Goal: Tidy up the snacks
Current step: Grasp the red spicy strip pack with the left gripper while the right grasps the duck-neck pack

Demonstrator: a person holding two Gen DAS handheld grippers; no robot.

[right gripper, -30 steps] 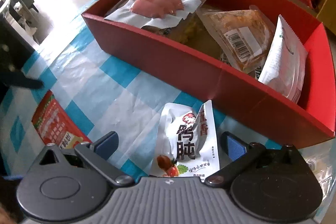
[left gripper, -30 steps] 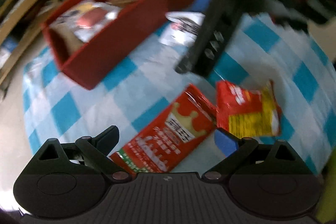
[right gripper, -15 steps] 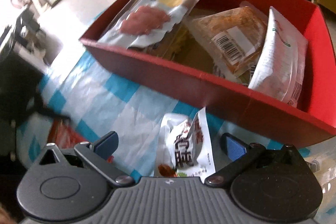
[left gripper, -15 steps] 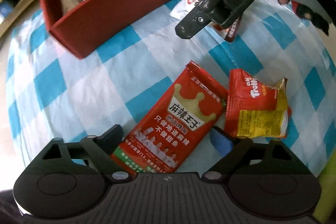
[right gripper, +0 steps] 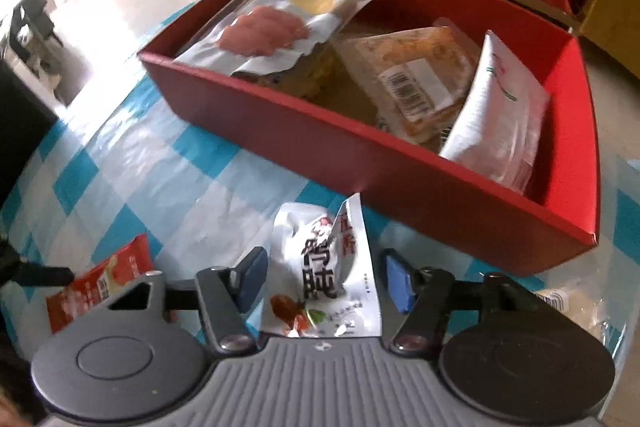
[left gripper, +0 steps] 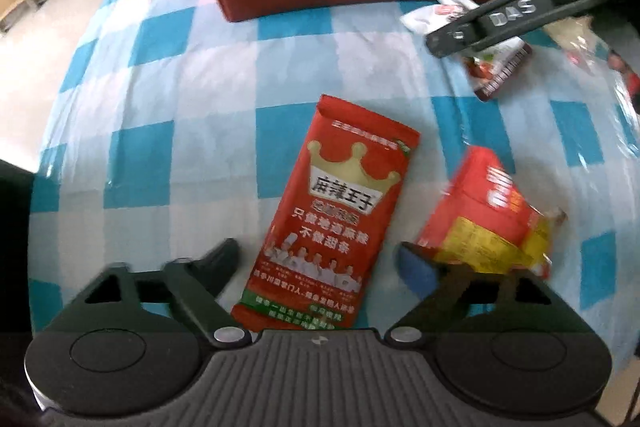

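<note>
**White pouch between the right claw's pads, red box straight ahead**

White foil snack pouch with black characters (right gripper: 325, 269) lying on the blue-and-white checked tablecloth (right gripper: 168, 171), just short of the near wall of the long red cardboard box (right gripper: 320, 143); long axis running away from the right gripper (right gripper: 325, 277), roughly in line with the fingers; one crumpled edge standing up. Right gripper spread, blue pads either side of the pouch with a gap on each flank, nothing pinched as yet; clearly the nearer claw for this pouch, seen from the left wrist as a black bar lettered DAS over the same pouch (left gripper: 496, 67).

Red flat sachet with a gold crown (left gripper: 340, 211) lying between the fingers of the left gripper (left gripper: 320, 263), long axis leaning slightly right of the fingers' line; left gripper spread too, holding nothing; crumpled red-and-yellow packet (left gripper: 492, 223) just beside its right finger.

Inside the box: silver pack with pink slices (right gripper: 276, 23), clear barcode pack (right gripper: 416, 75), white bag on edge (right gripper: 496, 115). Likely next: close across the pouch's narrow width, lift forward over the wall.
</note>
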